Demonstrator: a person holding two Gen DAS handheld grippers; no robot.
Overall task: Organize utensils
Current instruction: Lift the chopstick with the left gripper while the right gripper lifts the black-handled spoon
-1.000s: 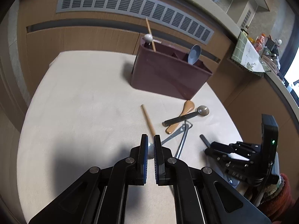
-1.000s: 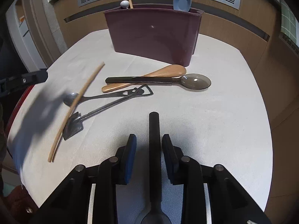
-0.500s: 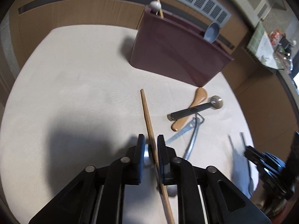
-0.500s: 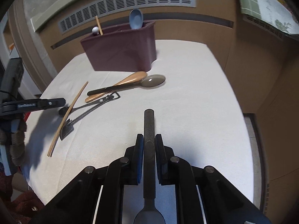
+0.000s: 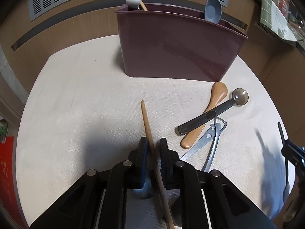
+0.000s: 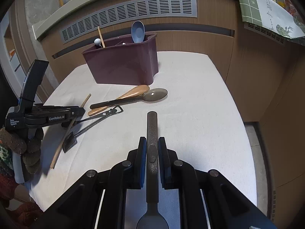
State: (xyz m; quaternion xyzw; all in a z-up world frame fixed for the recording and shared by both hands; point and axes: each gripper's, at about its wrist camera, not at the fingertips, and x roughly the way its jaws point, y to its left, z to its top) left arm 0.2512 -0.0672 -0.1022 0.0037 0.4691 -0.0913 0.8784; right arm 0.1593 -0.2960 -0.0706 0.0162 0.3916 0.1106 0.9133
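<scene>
A wooden chopstick (image 5: 146, 118) lies on the white cloth and runs between the pads of my left gripper (image 5: 153, 143), whose jaws are closing on it. From the right wrist, that left gripper (image 6: 80, 112) sits low over the chopstick (image 6: 59, 152). My right gripper (image 6: 152, 143) is shut on the dark spoon's handle (image 6: 152, 126), held above the cloth with its bowl toward the camera. The maroon organizer (image 5: 171, 43) stands at the back, holding a blue spoon (image 5: 213, 11), a white-knobbed utensil and a chopstick.
A wooden spoon (image 5: 215, 103), a dark spoon with a clear bowl (image 5: 209, 114) and two metal utensils (image 5: 211, 139) lie crossed right of the chopstick. A small metal spatula (image 6: 69, 143) lies near the left gripper. A wood-panelled wall with a vent (image 6: 133, 13) stands behind the table.
My left gripper moved forward and down over the chopstick, opened, then narrowed round it. My right gripper shut on the dark spoon's handle and lifted it, then held still.
</scene>
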